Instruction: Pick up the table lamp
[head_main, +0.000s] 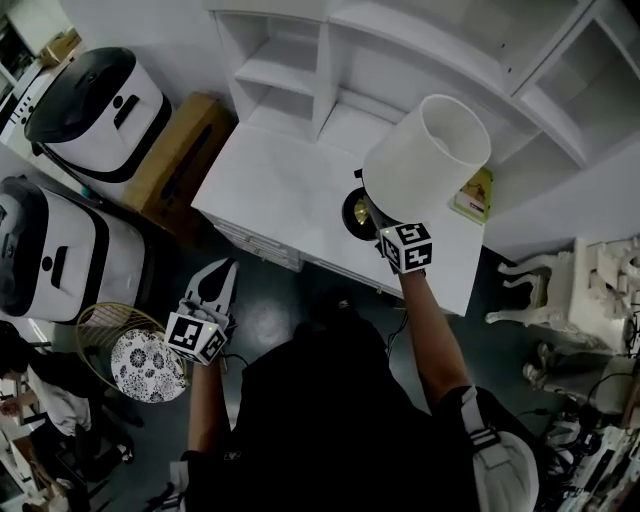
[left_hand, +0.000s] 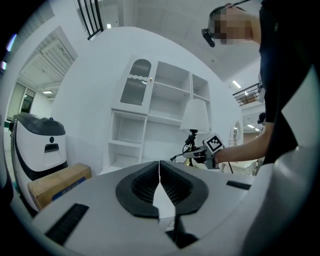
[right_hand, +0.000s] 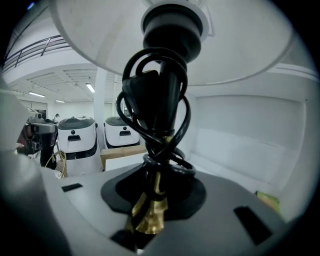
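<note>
The table lamp has a white shade (head_main: 428, 157), a brass stem (right_hand: 150, 212) and a black cord (right_hand: 160, 107) coiled round the stem. My right gripper (head_main: 378, 222) is shut on the stem just below the shade and holds the lamp above the white table (head_main: 270, 195). The lamp's dark round base (head_main: 358, 213) shows beside the gripper. In the left gripper view the lamp (left_hand: 196, 118) and right gripper (left_hand: 206, 150) appear in the distance. My left gripper (head_main: 215, 285) hangs low at the table's front, off to the left, its jaws shut on nothing.
White shelving (head_main: 300, 70) stands behind the table. A yellow-green card (head_main: 473, 195) lies on the table's right end. Two white-and-black machines (head_main: 95, 100) and a cardboard box (head_main: 180, 150) stand left. A wire basket (head_main: 130, 350) sits on the floor; ornate white furniture (head_main: 590, 280) is right.
</note>
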